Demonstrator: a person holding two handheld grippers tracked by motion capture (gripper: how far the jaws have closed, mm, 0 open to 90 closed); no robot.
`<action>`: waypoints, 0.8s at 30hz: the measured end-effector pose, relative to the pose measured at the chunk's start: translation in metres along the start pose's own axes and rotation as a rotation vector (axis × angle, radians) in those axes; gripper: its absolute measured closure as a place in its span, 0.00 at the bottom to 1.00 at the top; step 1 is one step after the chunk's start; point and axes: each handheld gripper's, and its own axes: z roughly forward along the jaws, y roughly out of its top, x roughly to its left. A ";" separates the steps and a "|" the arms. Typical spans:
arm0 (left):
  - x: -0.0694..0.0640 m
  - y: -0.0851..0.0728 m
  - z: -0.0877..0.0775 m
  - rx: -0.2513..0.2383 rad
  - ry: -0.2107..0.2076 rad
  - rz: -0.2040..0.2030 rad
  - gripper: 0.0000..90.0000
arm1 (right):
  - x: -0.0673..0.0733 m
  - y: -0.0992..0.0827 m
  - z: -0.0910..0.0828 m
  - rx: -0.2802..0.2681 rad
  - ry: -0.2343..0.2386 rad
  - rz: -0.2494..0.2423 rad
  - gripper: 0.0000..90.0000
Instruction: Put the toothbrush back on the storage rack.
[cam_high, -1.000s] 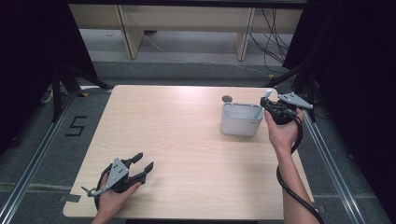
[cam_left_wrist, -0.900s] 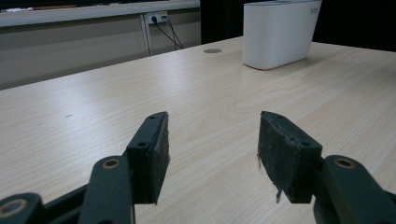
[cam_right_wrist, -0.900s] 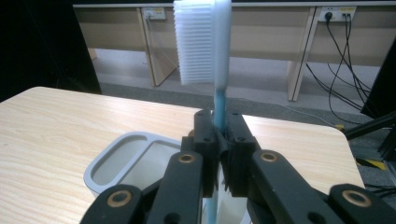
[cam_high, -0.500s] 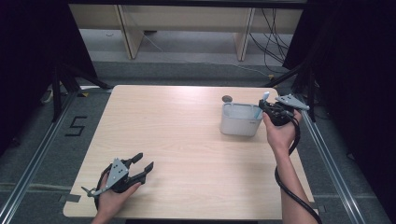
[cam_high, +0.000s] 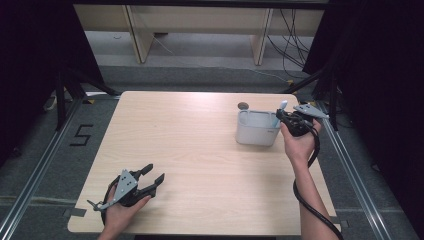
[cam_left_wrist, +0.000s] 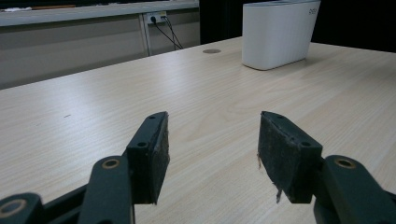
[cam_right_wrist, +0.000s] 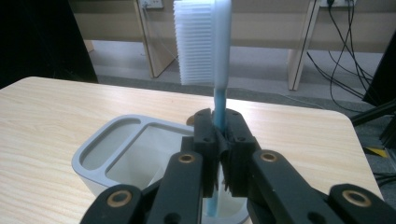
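Item: blue-handled plastic toothbrush with white bristles (cam_right_wrist: 212, 44). It is standing upright, bristle head up, with its lower end reaching down inside the white rectangular plastic holder with inner compartments (cam_high: 257, 128). The holder is sitting at about two o'clock on the pale wood-grain surface (cam_high: 200, 150), just beside a small round dark grommet (cam_high: 243, 105) set into the surface.

Right gripper (cam_right_wrist: 219, 140): it is clenching the toothbrush handle between both pads, at the holder's three o'clock rim as seen from the high view (cam_high: 285, 120). The handle's lower end is appearing to sit in the nearest compartment, though which cell it will settle in cannot be told for certain.

Left gripper (cam_high: 150, 177): it is resting released at about seven o'clock on the surface, jaws standing apart with nothing between them (cam_left_wrist: 212, 154), well apart from the holder.

Risks, as judged:
- Toothbrush tipping: the grip is sitting low on a long handle with a heavy head above, so letting go before the tip is bottoming out is likely to leave it leaning or falling out.
- Holder shifting or toppling: it is light and unbraced, so any sideways pull on withdrawal could be dragging it toward the three o'clock edge.
- Handle snagging on a compartment divider if lowered at a tilt.
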 end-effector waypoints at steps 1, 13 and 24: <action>0.000 0.000 0.000 0.000 0.000 0.000 0.47 | 0.000 0.000 0.000 0.006 0.001 0.001 0.96; 0.000 0.000 0.000 0.001 -0.001 0.000 0.47 | -0.001 -0.007 0.003 0.025 -0.009 -0.004 0.96; 0.000 0.000 0.000 0.000 -0.001 0.002 0.47 | -0.005 -0.014 0.006 0.035 -0.014 -0.003 0.96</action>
